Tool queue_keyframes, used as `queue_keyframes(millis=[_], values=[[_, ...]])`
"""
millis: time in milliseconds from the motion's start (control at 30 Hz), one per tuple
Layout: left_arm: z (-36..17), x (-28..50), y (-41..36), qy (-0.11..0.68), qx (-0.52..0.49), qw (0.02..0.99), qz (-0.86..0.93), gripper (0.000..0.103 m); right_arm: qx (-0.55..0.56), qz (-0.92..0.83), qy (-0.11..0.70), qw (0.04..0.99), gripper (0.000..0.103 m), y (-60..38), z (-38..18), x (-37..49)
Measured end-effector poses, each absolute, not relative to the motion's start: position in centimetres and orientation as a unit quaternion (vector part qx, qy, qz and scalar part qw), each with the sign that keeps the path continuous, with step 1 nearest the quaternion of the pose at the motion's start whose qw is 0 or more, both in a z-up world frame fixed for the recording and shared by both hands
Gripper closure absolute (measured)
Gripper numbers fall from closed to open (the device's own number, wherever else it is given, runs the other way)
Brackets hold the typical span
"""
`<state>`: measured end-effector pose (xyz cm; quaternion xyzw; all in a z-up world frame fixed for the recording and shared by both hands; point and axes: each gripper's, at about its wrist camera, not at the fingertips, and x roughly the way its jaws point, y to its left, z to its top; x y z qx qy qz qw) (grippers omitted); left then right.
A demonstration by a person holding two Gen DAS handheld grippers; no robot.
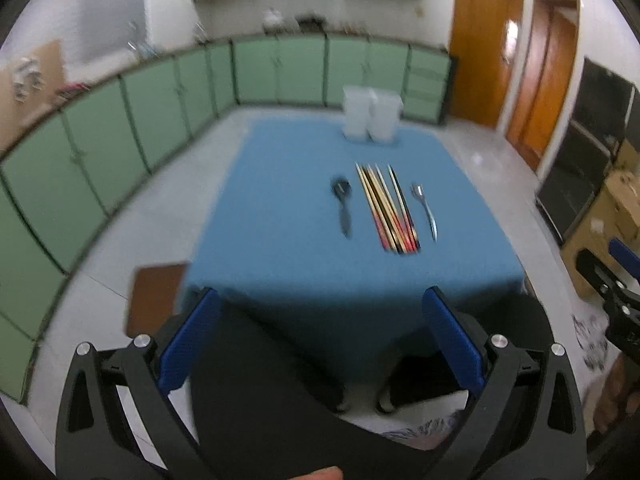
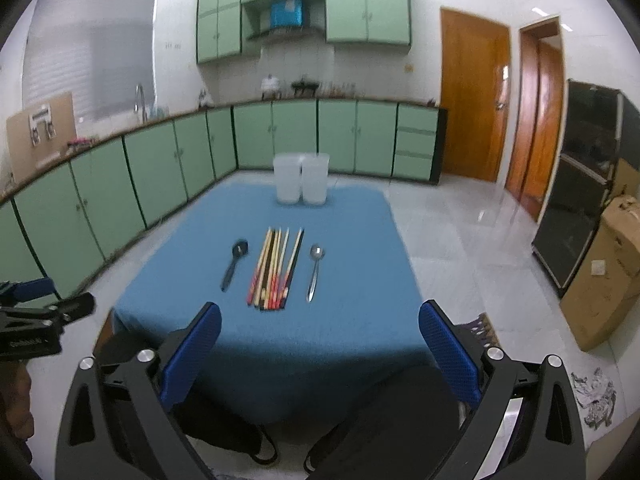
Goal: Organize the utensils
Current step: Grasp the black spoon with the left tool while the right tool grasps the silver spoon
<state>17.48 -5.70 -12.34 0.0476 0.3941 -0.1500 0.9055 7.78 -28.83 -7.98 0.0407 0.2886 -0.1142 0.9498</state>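
A table with a blue cloth (image 1: pixel 280 240) (image 2: pixel 352 280) holds a black spoon (image 1: pixel 343 204) (image 2: pixel 234 264), a bundle of several chopsticks (image 1: pixel 388 208) (image 2: pixel 276 268) and a metal spoon (image 1: pixel 426 210) (image 2: pixel 315 270), laid side by side. Two white tubs (image 1: pixel 372 118) (image 2: pixel 302 184) stand at the far edge. My left gripper (image 1: pixel 320 294) is open and holds nothing, short of the table's near edge. My right gripper (image 2: pixel 320 308) is also open with nothing in it, over the near edge. Each gripper shows at the side of the other view: the right gripper (image 1: pixel 612 276), the left gripper (image 2: pixel 40 312).
Green cabinets (image 2: pixel 160 168) line the left and far walls. A cardboard box (image 2: pixel 600 272) and a black cabinet (image 2: pixel 580 208) stand at the right. A brown stool (image 1: pixel 156 300) is at the table's left corner. The person's dark trousers (image 1: pixel 260 400) and shoes are below the grippers.
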Motion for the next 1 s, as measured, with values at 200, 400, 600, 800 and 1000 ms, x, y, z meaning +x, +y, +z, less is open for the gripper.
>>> queue_keyframes(millis=[200, 400, 600, 800, 1000], values=[[-19.5, 25.0, -7.9, 0.452, 0.033, 0.872, -0.186, 0.005, 0.057, -0.089, 0.369, 0.924, 0.029, -31.1, -14.1, 15.1], [-25.0, 30.6, -10.1, 0.490, 0.041, 0.852, -0.181, 0.005, 0.072, -0.084, 0.424, 0.899, 0.042, -32.9, -19.5, 20.5], [-27.3, 33.6, -11.8, 0.505, 0.069, 0.845, -0.163, 0.005, 0.095, -0.071, 0.440, 0.890, 0.046, -34.1, -22.3, 24.0], [-28.7, 34.5, -13.0, 0.481, 0.093, 0.859, -0.148, 0.004, 0.092, -0.063, 0.440, 0.891, 0.053, -34.5, -24.0, 26.3], [-28.3, 36.0, -13.3, 0.485, 0.088, 0.858, -0.140, 0.004, 0.073, -0.062, 0.420, 0.902, 0.064, -34.8, -24.2, 28.1]])
